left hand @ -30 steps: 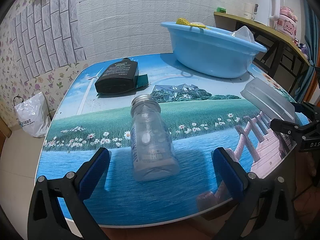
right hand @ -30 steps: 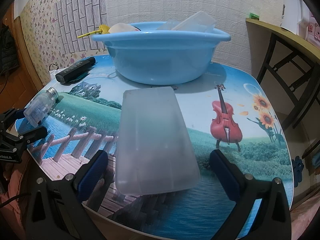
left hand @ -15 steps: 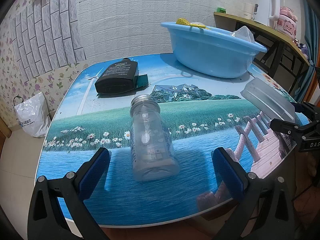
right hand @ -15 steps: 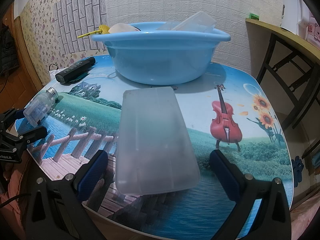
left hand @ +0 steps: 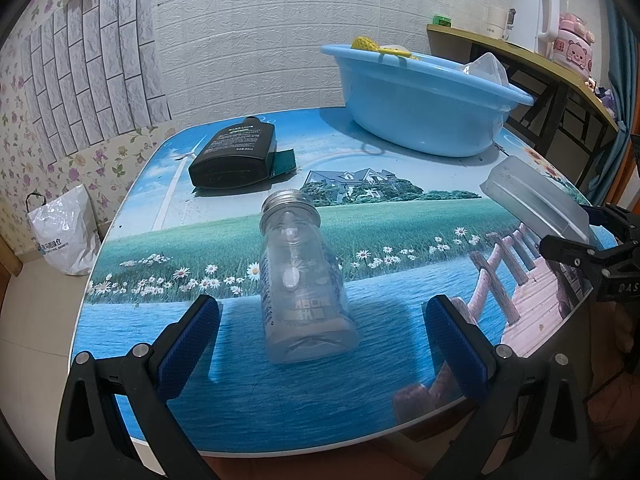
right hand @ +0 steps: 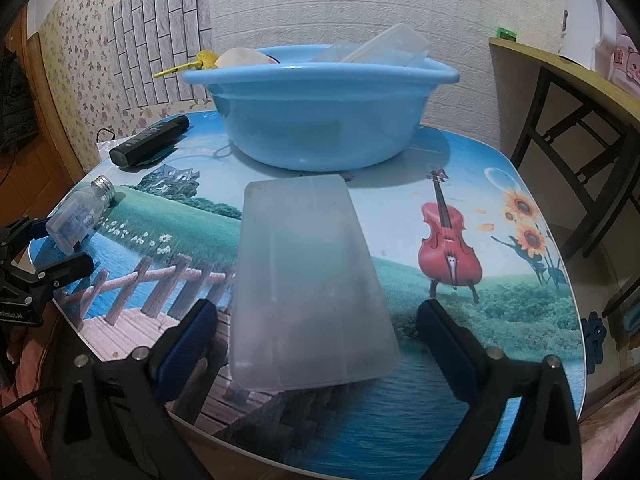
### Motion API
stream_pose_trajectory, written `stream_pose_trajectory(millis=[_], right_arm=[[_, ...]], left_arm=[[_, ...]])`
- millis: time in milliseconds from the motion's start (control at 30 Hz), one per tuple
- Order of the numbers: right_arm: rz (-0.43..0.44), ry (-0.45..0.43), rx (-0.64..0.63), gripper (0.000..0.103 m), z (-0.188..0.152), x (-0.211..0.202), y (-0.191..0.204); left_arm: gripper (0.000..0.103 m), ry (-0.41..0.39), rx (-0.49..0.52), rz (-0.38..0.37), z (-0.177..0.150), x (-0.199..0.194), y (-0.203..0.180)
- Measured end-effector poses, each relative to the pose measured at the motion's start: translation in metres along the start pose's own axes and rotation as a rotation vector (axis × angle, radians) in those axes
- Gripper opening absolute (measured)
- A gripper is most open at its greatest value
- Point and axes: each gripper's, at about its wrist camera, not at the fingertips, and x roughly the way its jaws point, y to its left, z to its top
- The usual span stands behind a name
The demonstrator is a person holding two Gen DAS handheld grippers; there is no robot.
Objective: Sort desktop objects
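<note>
A clear plastic bottle with a metal cap [left hand: 300, 276] lies on the table, cap pointing away, between the open fingers of my left gripper [left hand: 320, 320]; it also shows in the right wrist view [right hand: 78, 212]. A frosted translucent plastic box [right hand: 308, 284] lies between the open fingers of my right gripper [right hand: 316, 332]; it also shows in the left wrist view [left hand: 536, 196]. A blue basin [right hand: 320, 116] holding several items stands at the back. A black flat bottle [left hand: 236, 152] lies at the back left.
The table [left hand: 400, 216] has a printed landscape top; its near edge is under both grippers. A wooden shelf with a kettle [left hand: 528, 16] stands at the right. A white bag [left hand: 64, 232] sits on the floor at the left.
</note>
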Motion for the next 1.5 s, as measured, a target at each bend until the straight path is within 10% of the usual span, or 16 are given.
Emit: stream_pose_trajectory(millis=[167, 367, 1200, 1500], right_arm=[[0.005, -0.015, -0.003, 0.076, 0.0, -0.002, 0.001], [0.015, -0.019, -0.021, 0.062, 0.001, -0.005, 0.004], [0.089, -0.208, 0.011, 0.06, 0.021, -0.062, 0.005], [0.074, -0.326, 0.029, 0.06, 0.045, -0.098, -0.005]], left_arm=[[0.096, -0.011, 0.002, -0.014, 0.0, 0.0, 0.0], [0.044, -0.048, 0.006, -0.007, 0.001, -0.005, 0.0], [0.038, -0.217, -0.039, -0.069, 0.031, -0.058, -0.006], [0.039, -0.389, -0.028, -0.083, 0.075, -0.108, -0.01]])
